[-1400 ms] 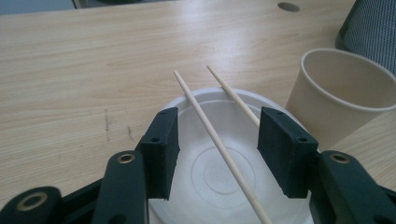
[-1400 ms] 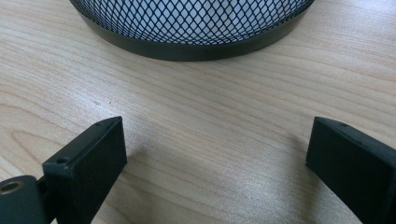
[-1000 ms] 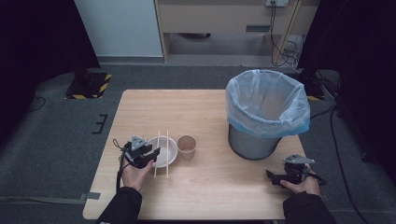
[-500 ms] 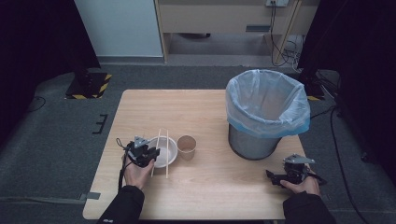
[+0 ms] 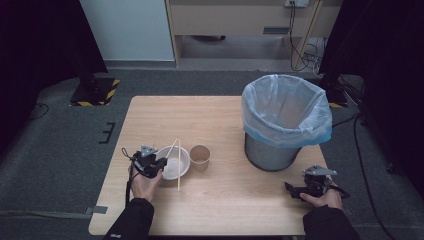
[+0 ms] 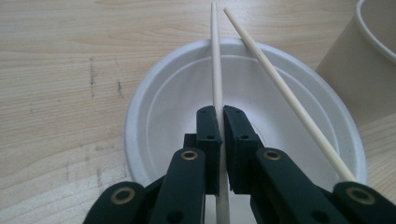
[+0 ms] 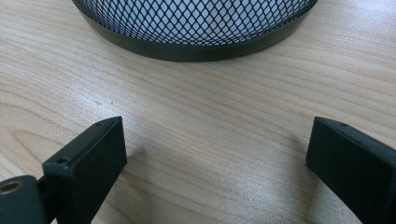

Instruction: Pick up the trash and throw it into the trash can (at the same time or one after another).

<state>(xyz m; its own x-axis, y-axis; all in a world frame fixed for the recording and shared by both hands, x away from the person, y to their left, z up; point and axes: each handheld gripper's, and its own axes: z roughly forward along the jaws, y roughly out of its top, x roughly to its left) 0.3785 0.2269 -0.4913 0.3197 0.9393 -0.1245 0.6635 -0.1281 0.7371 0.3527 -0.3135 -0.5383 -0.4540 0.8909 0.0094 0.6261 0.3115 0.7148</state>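
Observation:
A white bowl [image 5: 172, 162] [image 6: 140, 107] sits on the table [image 5: 225, 115] with two wooden chopsticks lying across it. My left gripper [image 5: 157, 167] [image 6: 220, 116] reaches over the bowl's near rim. Its jaws have just been closing and are now shut on one chopstick [image 6: 216, 60], which runs straight between the pads. The other chopstick [image 6: 280, 88] [image 5: 178, 167] lies slanted to the right, free. A brown paper cup [image 5: 200, 156] [image 6: 364, 60] stands just right of the bowl. My right gripper [image 5: 292, 191] [image 7: 215, 135] rests open near the front right, holding nothing.
A mesh bin [image 5: 286, 120] [image 7: 187, 46] lined with a pale blue bag stands at the right, just beyond the right gripper. Bare wood lies between the cup and the bin. The table's front edge is close to both hands.

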